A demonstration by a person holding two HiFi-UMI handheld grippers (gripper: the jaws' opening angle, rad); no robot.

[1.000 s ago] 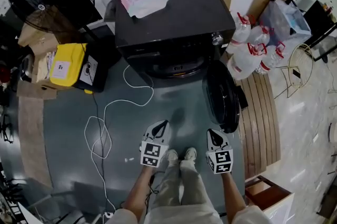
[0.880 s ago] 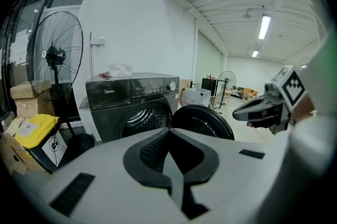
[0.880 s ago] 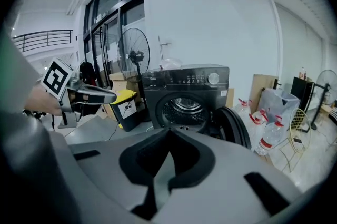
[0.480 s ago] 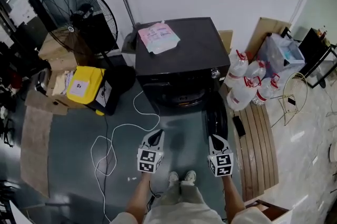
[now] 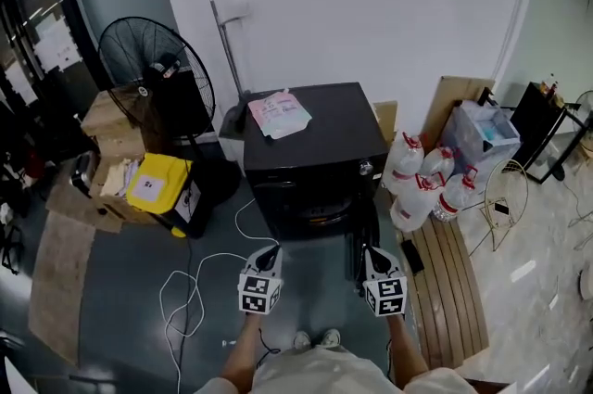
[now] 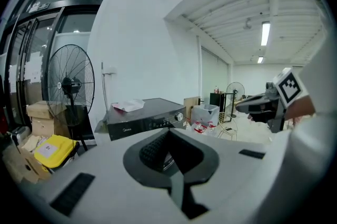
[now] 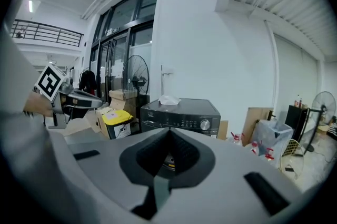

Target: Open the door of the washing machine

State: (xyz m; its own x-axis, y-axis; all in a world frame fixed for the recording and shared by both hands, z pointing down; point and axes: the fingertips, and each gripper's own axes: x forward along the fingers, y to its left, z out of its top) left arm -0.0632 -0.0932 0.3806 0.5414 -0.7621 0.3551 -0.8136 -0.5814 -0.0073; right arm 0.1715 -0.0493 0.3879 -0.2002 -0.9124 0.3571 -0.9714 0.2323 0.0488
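The person's shoes (image 5: 315,339) are nearest, on the grey-green floor (image 5: 120,290). The left gripper (image 5: 269,255) and right gripper (image 5: 371,257) are held side by side, well apart, both pointing toward the washing machine (image 5: 310,151). Each gripper's jaws are fully together, tips meeting, with nothing between them.

A white cable (image 5: 190,276) loops over the floor to the left of the left gripper. Just beyond the right gripper, the door (image 5: 359,244) of the washing machine is already swung open. It is seen edge-on at the right of the drum opening (image 5: 315,211), and the drum interior is too dark to read. A pink-and-white packet (image 5: 278,114) lies on the machine's top.

Containers:
- **Right of the machine:** clear bottles with red caps (image 5: 422,179) stand clustered at the far end of a wooden slat platform (image 5: 454,290). Their fill level cannot be told.
- **Behind the bottles:** a clear plastic bin (image 5: 482,134) holds blue and white items.
- **Left of the machine:** a yellow box (image 5: 156,184) with a white label is closed.

A pedestal fan (image 5: 153,72) stands farther left, near the white wall (image 5: 352,3).
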